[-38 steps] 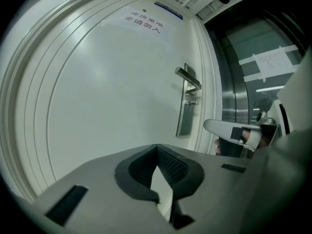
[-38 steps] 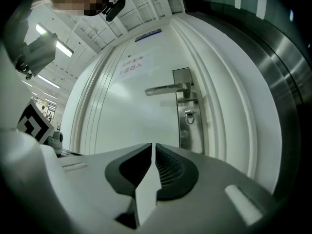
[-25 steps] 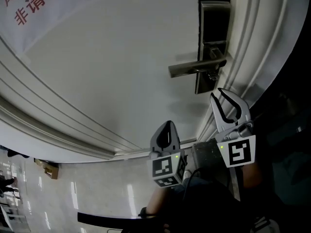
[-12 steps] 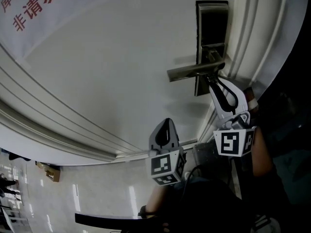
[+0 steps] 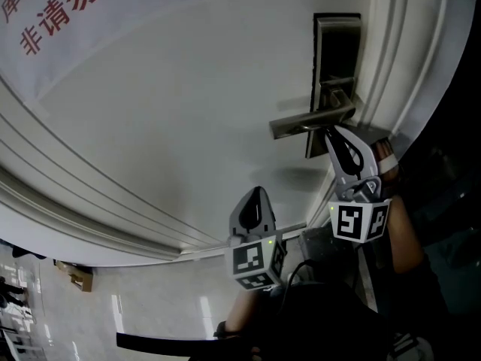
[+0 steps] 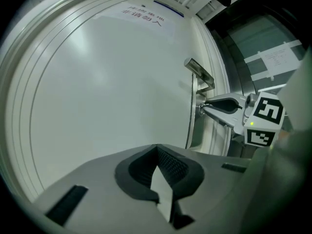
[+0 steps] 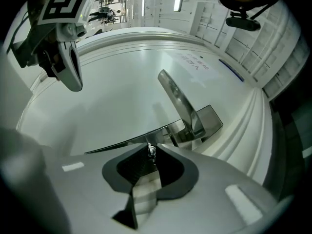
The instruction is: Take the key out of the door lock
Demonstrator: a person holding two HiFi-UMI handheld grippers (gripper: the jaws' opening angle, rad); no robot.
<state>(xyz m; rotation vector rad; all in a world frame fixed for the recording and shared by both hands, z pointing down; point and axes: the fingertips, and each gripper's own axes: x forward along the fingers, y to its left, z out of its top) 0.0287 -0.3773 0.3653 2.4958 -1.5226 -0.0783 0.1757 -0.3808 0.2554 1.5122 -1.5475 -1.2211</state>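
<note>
Pinching small silvery key (image 7: 151, 152), right gripper (image 7: 150, 146) at lock plate (image 7: 209, 118).

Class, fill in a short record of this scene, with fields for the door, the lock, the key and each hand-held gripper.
Door: white panelled door
Lock: dark metal lock plate with a silver metal lever handle
Key: small silver metal key, under the handle at the lock plate
Right hand-held gripper: jaws shut on the key, tips against the lock plate
Left hand-held gripper: jaws together, empty, apart from the lock
Stage: key gripped, apparently not yet drawn out
</note>
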